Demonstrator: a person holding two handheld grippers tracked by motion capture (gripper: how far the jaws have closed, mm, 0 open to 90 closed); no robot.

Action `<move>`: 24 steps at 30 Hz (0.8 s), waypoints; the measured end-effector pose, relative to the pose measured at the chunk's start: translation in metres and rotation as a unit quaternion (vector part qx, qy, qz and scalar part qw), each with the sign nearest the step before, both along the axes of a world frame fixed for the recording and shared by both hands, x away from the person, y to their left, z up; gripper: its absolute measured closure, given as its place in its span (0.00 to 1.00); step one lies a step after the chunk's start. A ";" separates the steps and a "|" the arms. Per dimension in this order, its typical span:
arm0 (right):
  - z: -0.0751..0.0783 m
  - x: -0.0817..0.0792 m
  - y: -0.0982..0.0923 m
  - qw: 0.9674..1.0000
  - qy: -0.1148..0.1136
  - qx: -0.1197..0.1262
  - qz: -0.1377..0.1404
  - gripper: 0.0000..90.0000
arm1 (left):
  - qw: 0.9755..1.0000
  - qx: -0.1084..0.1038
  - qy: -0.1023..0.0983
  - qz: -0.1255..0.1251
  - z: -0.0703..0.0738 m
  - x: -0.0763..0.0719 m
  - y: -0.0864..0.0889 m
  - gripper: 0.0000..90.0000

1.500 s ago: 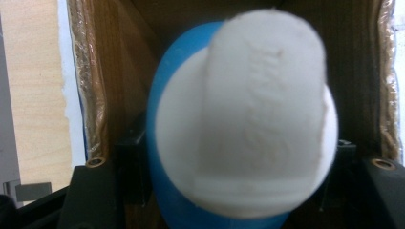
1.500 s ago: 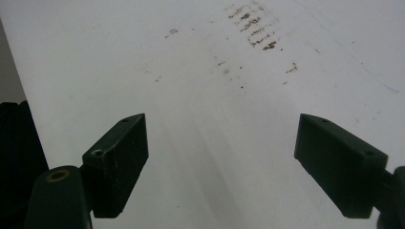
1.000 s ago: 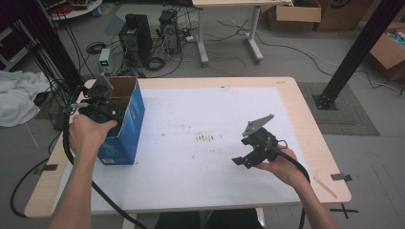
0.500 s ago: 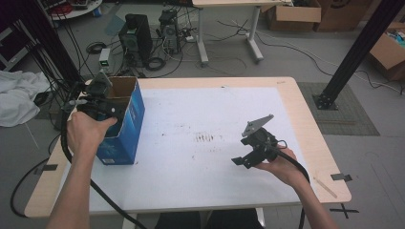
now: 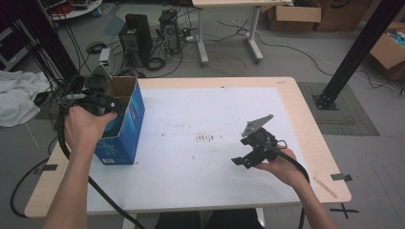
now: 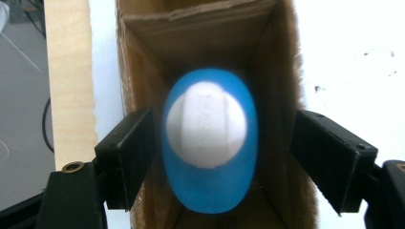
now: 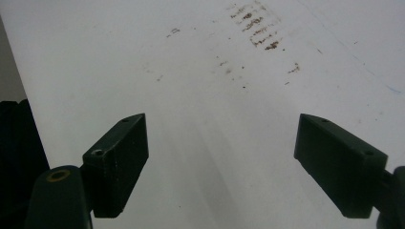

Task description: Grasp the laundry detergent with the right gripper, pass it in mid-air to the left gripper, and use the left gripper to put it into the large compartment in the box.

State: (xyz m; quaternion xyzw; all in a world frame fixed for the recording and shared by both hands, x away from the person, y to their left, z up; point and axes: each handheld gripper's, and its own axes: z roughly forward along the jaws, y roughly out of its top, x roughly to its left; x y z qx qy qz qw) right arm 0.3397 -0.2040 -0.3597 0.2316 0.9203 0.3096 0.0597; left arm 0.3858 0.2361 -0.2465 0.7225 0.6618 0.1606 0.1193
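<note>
Nearest in the high view, held two grippers from the bottom edge: left hand (image 5: 83, 126) wrapped around the left gripper (image 5: 95, 98) at the open top of the blue box (image 5: 124, 136), right hand (image 5: 279, 167) holding the right gripper (image 5: 246, 155) low over the white sheet (image 5: 200, 105), well apart from the box.

Looked along the left gripper's own jaws straight down into the box's brown cardboard inside (image 6: 200, 28). Had just been opening, those jaws, and stood spread. Between them showed a blue bottle (image 6: 207, 148) with a white cap, blurred, inside the box's mouth; edge just at the left-hand jaw, clear of the other. Could not tell whether it touched that jaw. From the high view, gave the box's place instead: upright at the table's left edge, its inside hidden by hand and gripper.

Looked along the right gripper's jaws at bare white sheet, jaws spread wide, nothing between. Farther up the sheet, showed a patch of small brown marks (image 7: 258, 28), seen in the high view mid-table (image 5: 205, 137).

Beyond the table, in the high view: computer towers (image 5: 136, 31) and cables on the floor, a white cloth (image 5: 16, 98) at the left, cardboard boxes (image 5: 291, 14) at the back.
</note>
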 end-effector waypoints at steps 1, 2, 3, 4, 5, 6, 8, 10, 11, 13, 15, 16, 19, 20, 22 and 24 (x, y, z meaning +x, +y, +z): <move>0.000 0.000 0.000 1.000 0.000 0.000 0.000 0.21 | 1.000 0.001 -0.001 -0.004 0.002 0.000 -0.001 0.26; 0.000 0.000 0.001 1.000 0.001 0.000 0.001 0.21 | 1.000 0.002 -0.006 -0.006 0.004 -0.001 -0.003 0.25; 0.000 0.000 0.001 1.000 0.001 0.000 0.001 0.21 | 1.000 0.002 -0.009 -0.008 0.006 -0.001 -0.005 0.25; 0.000 0.000 0.001 1.000 0.001 -0.001 0.001 0.21 | 1.000 0.000 -0.012 -0.015 0.010 -0.002 -0.008 0.24; 0.000 0.000 0.001 1.000 0.001 0.000 0.001 0.21 | 1.000 0.000 -0.012 -0.015 0.010 -0.002 -0.008 0.22; 0.000 0.000 0.001 1.000 0.001 0.000 0.001 0.21 | 1.000 0.001 -0.019 -0.019 0.011 -0.003 -0.010 0.22; 0.000 0.000 0.001 1.000 0.001 0.000 0.001 0.21 | 1.000 -0.006 -0.019 -0.023 0.015 -0.003 -0.012 0.20; 0.000 -0.001 0.001 1.000 0.002 -0.001 0.001 0.21 | 0.999 -0.002 -0.020 -0.029 0.018 -0.003 -0.017 0.19; 0.000 -0.001 0.001 1.000 0.002 -0.001 0.001 0.21 | 0.999 -0.002 -0.020 -0.029 0.018 -0.003 -0.017 0.19; 0.000 -0.001 0.001 1.000 0.002 -0.001 0.001 0.21 | 0.999 -0.003 -0.019 -0.043 0.022 -0.004 -0.024 0.18; 0.000 -0.001 0.001 1.000 0.002 -0.001 0.000 0.21 | 0.999 -0.003 -0.018 -0.049 0.024 -0.005 -0.027 0.18; 0.000 -0.001 0.001 1.000 0.002 -0.001 0.000 0.21 | 0.998 -0.002 -0.017 -0.055 0.026 -0.005 -0.031 0.18; 0.000 -0.001 0.000 1.000 0.001 -0.004 0.001 0.21 | 0.996 0.006 -0.027 -0.082 0.036 -0.008 -0.046 0.18; 0.000 -0.001 0.000 1.000 0.001 -0.004 0.001 0.21 | 0.996 0.006 -0.027 -0.082 0.036 -0.008 -0.046 0.18; 0.001 -0.002 -0.001 1.000 0.003 -0.004 -0.002 0.21 | 0.994 0.011 -0.032 -0.104 0.043 -0.010 -0.057 0.18; 0.001 -0.002 -0.003 1.000 0.002 -0.005 -0.004 0.21 | 0.992 0.018 -0.034 -0.122 0.048 -0.012 -0.067 0.18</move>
